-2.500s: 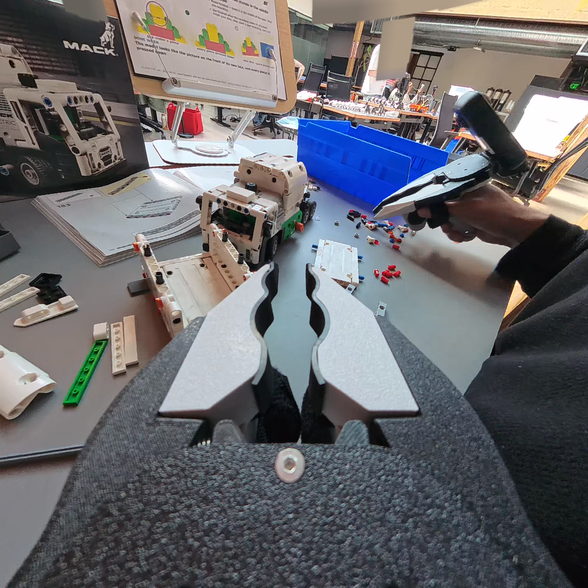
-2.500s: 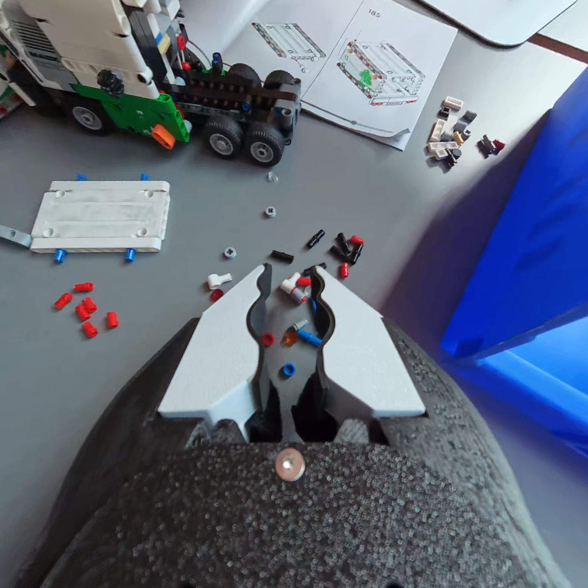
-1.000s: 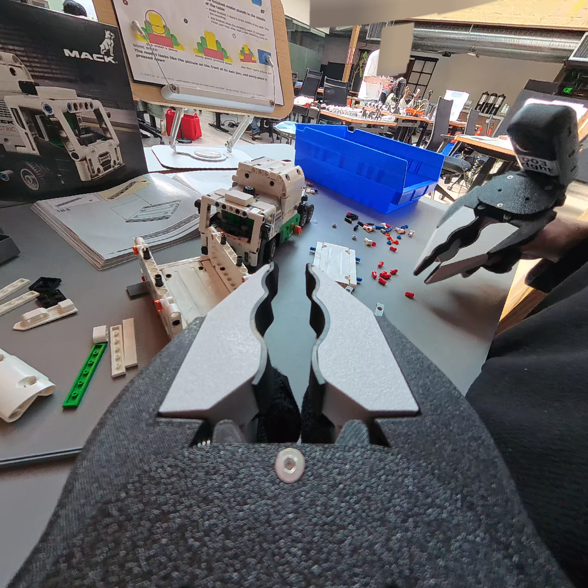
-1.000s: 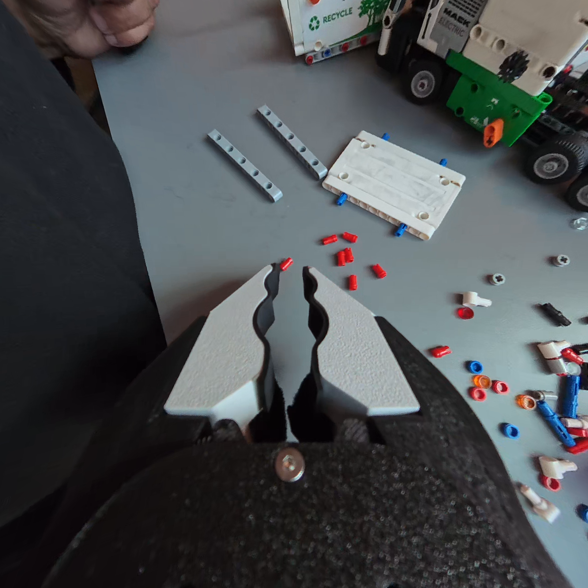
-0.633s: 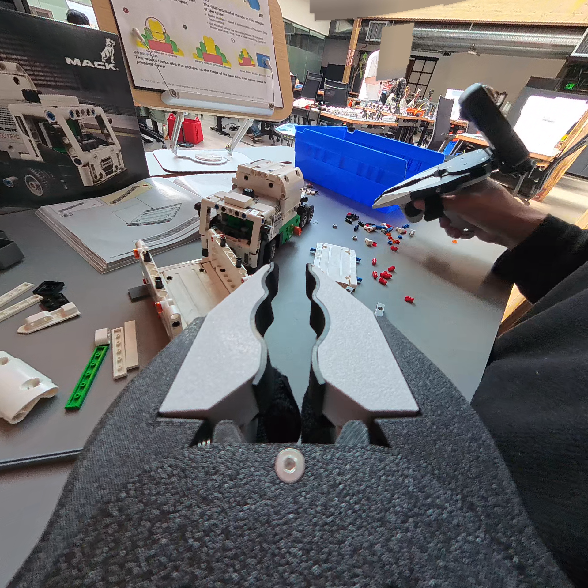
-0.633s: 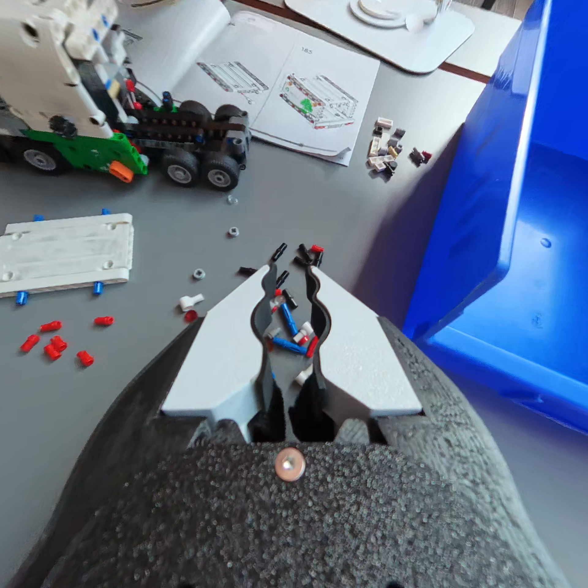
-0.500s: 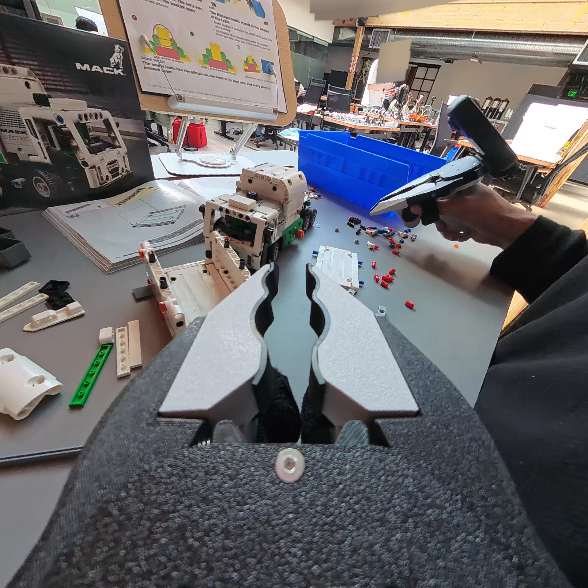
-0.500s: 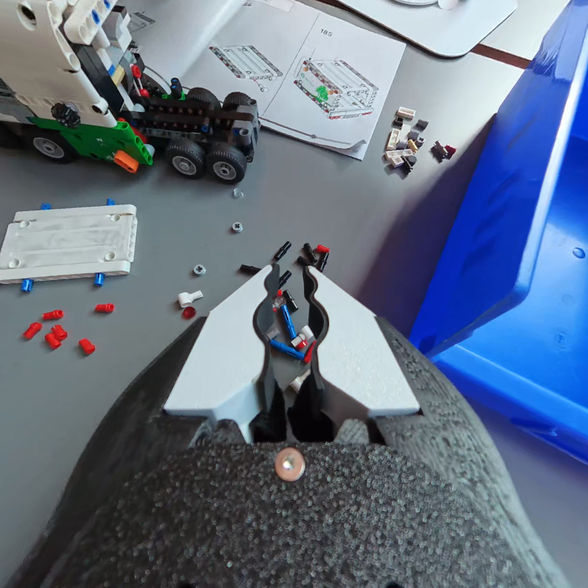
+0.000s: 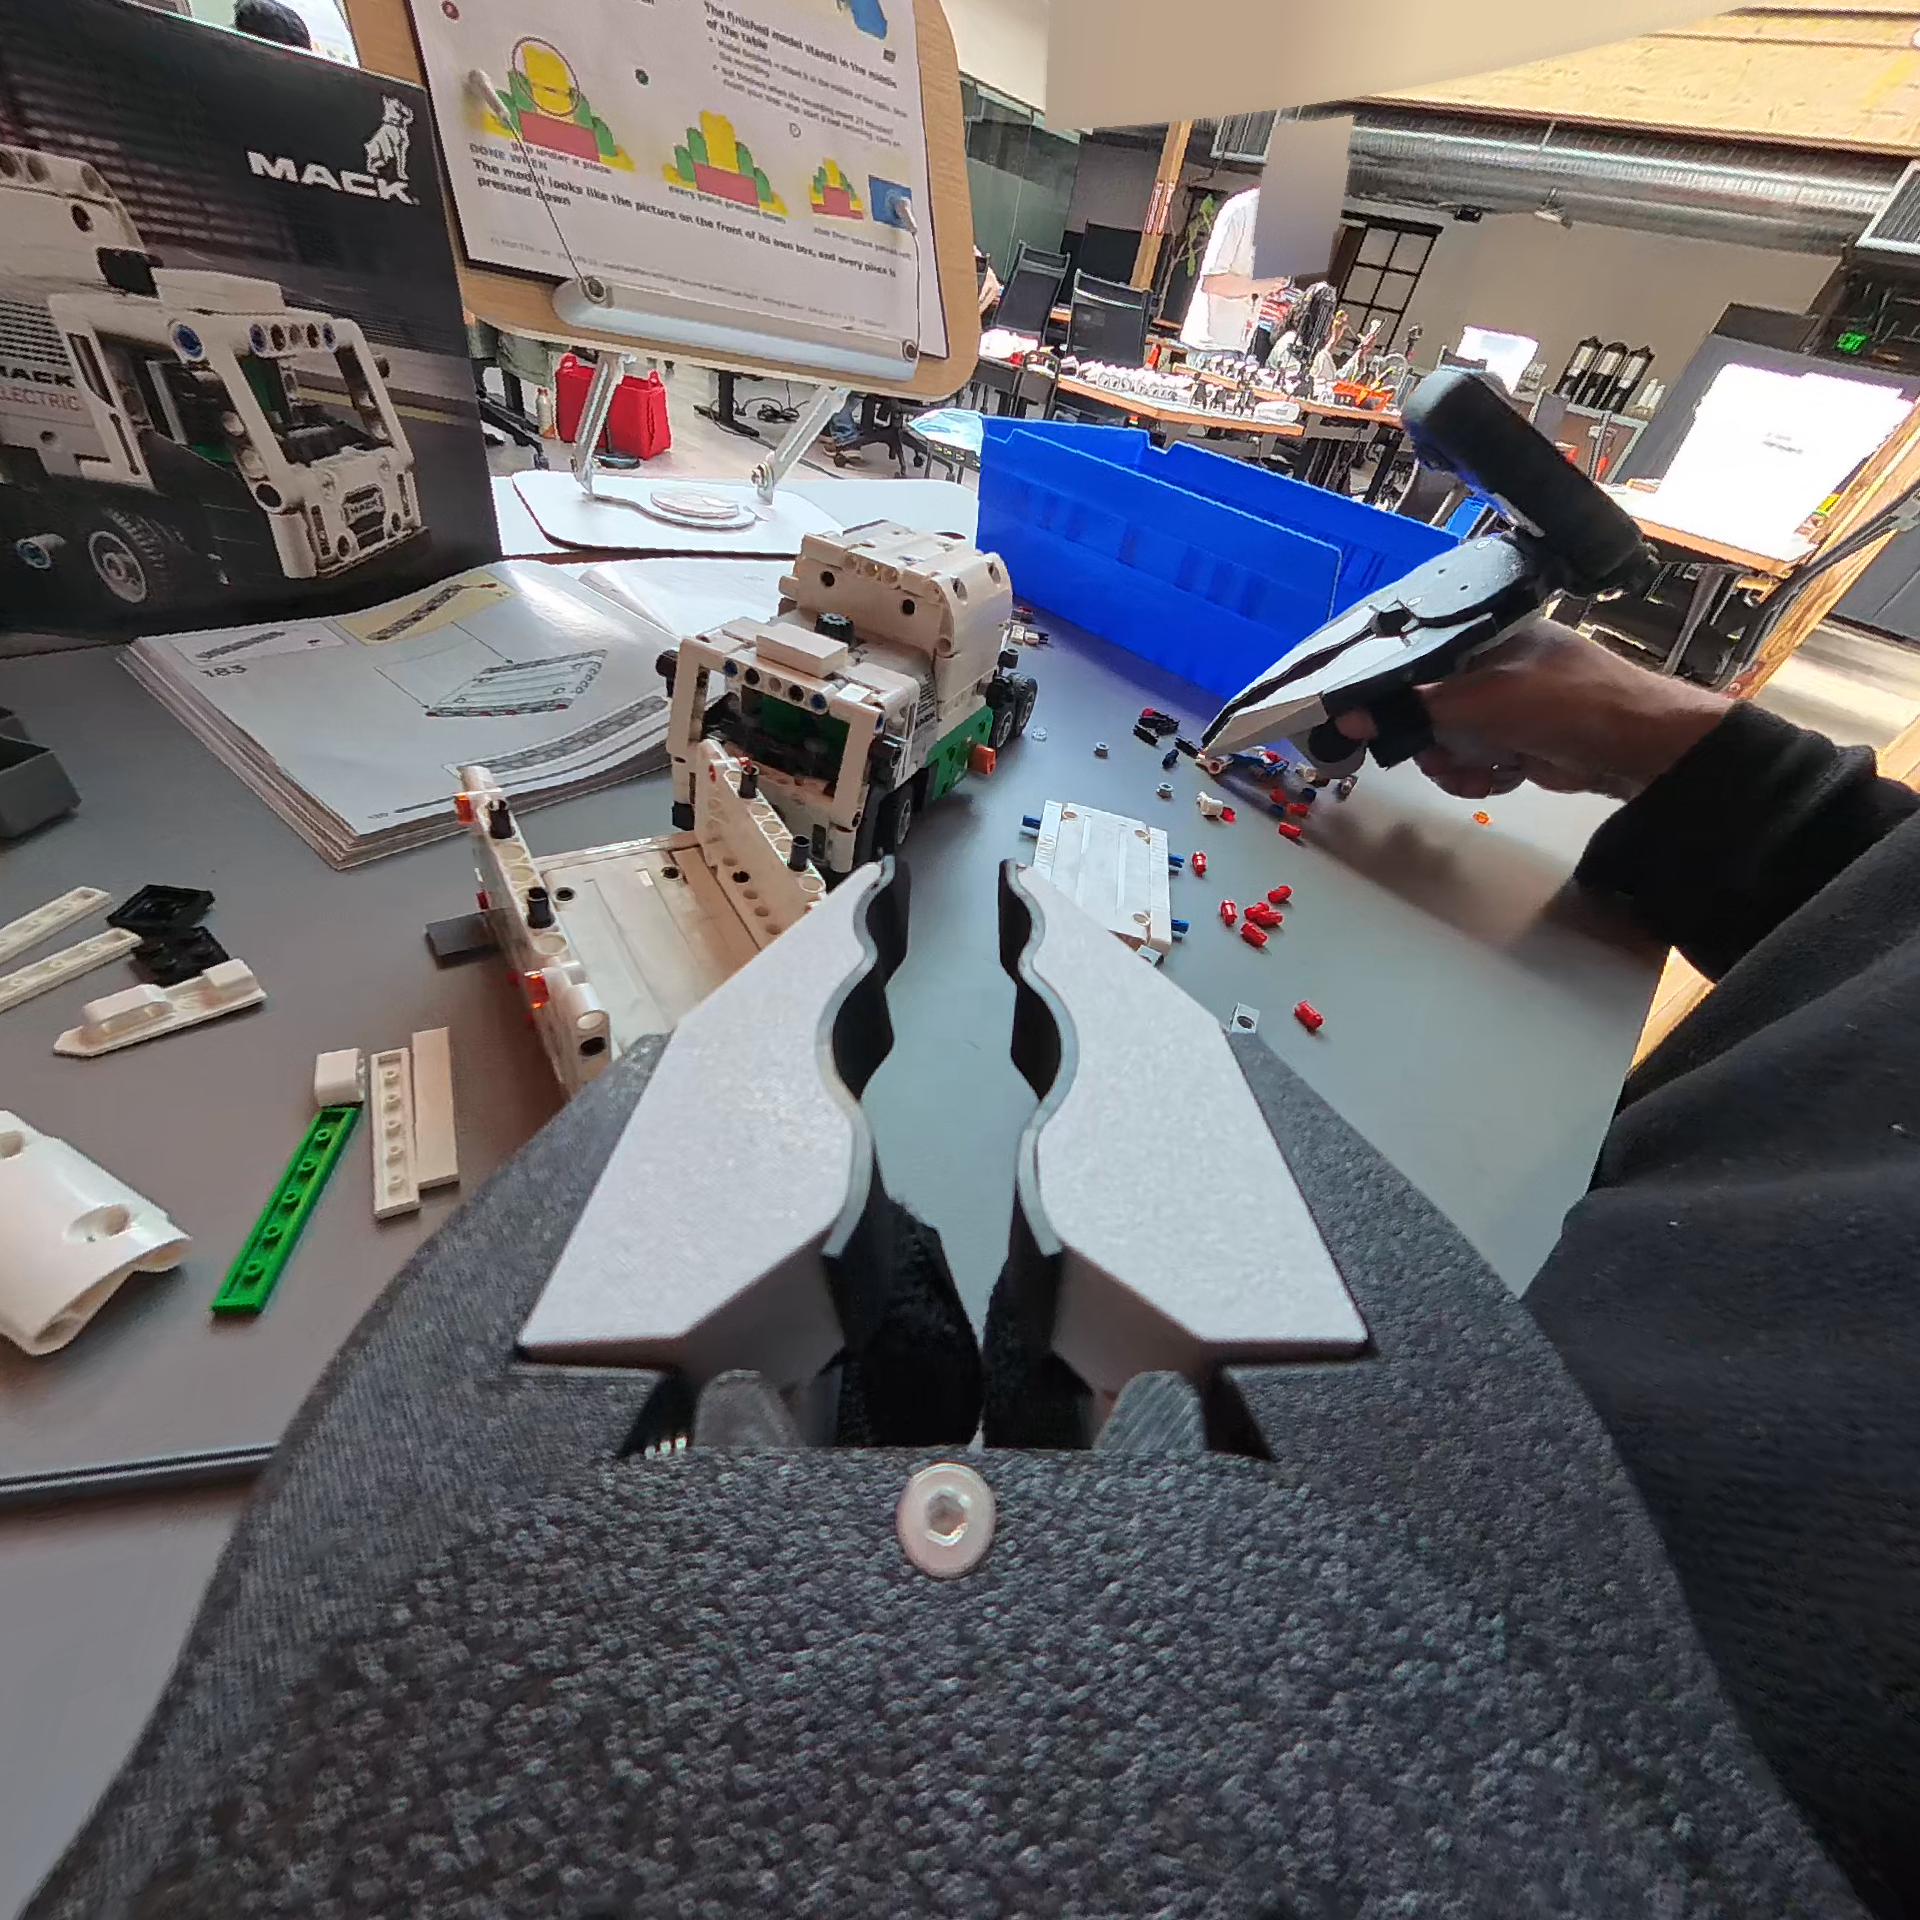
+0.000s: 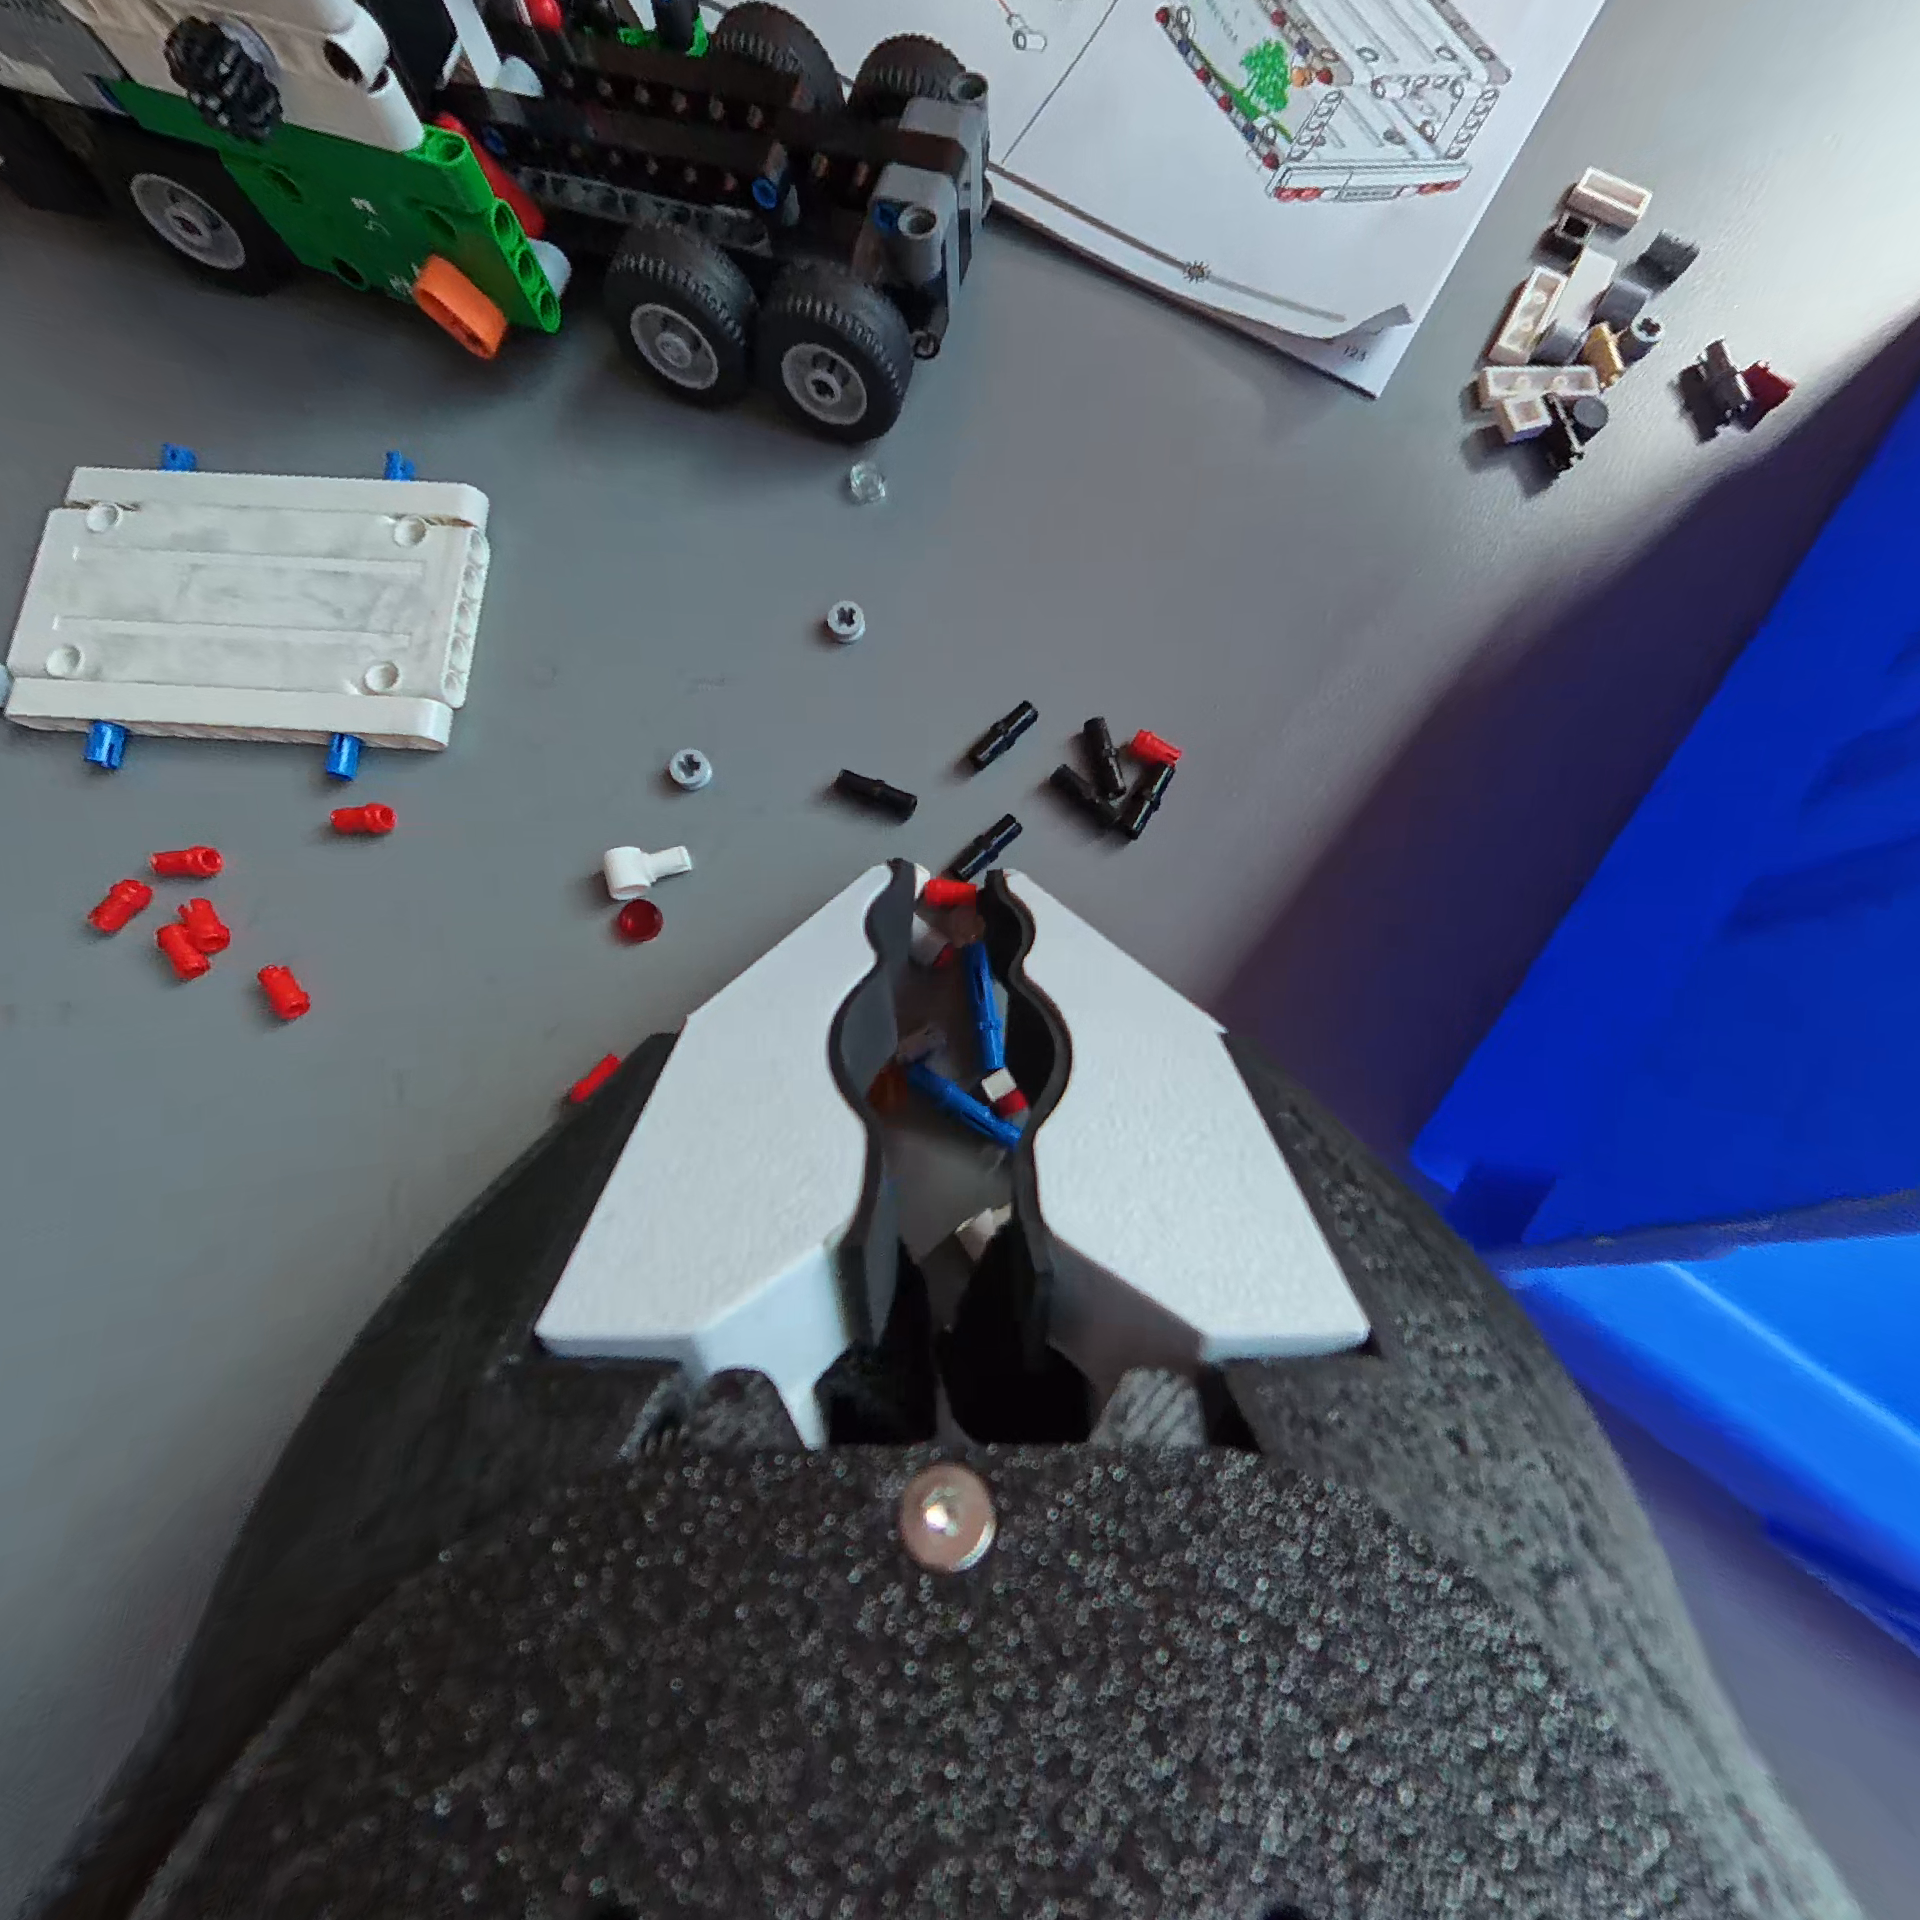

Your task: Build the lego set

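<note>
Here the right gripper (image 10: 943,883) points down over a heap of small pins (image 10: 971,1023) on the grey table (image 10: 644,1049), its fingers a narrow gap apart with nothing held; its body hides most of the heap, and whether the tips touch a pin is hard to make out. The blue bin (image 10: 1704,977) on the right is blurred and cut off. The left gripper (image 9: 948,883) hovers nearer, slightly parted and empty, hiding part of the white panel assembly (image 9: 613,925). The lego truck (image 9: 852,675) stands farther off, left of the pins.
</note>
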Demonstrator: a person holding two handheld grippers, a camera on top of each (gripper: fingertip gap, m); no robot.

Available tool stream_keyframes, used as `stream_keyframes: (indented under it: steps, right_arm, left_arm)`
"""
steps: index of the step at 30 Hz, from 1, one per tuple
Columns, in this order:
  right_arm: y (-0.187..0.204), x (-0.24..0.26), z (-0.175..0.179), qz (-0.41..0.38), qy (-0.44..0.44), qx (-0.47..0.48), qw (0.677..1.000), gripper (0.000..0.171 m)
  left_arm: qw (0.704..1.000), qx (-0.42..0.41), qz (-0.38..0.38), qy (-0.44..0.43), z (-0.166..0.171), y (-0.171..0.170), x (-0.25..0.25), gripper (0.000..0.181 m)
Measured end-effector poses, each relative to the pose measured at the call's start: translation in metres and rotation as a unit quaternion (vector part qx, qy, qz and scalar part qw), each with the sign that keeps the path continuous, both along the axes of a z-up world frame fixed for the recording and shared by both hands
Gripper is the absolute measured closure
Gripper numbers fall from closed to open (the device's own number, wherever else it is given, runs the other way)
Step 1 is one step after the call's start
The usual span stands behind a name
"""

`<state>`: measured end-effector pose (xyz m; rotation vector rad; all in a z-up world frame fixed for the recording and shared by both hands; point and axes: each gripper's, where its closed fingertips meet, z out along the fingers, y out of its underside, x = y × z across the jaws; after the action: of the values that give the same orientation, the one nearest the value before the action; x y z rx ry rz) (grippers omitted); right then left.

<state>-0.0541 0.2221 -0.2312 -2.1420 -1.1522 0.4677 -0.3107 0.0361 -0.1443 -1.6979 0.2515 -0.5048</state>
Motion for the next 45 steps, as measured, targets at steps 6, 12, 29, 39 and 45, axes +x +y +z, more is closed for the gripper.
stream_keyframes:
  steps: [6,12,29,39,45]
  right_arm:
    - [0.003,0.004,-0.005,0.009,-0.024,0.0,1.0,0.171]
    - [0.007,0.008,0.007,0.004,-0.027,0.032,0.999,0.167]
    - [-0.015,0.006,-0.005,0.083,-0.031,-0.007,0.996,0.167]
    - [-0.032,-0.009,0.052,0.095,0.058,0.035,0.993,0.167]
    - [-0.121,-0.059,0.042,0.208,0.112,-0.059,0.97,0.168]
  left_arm:
    - [1.0,0.0,0.0,-0.002,0.0,0.0,0.0,0.167]
    - [1.0,0.004,0.003,0.0,0.001,0.0,-0.001,0.167]
    - [1.0,0.003,0.002,-0.001,0.001,0.0,-0.001,0.167]
    - [1.0,0.0,-0.001,0.0,0.0,0.0,0.0,0.167]
    - [1.0,-0.001,-0.003,0.004,-0.001,0.0,0.002,0.167]
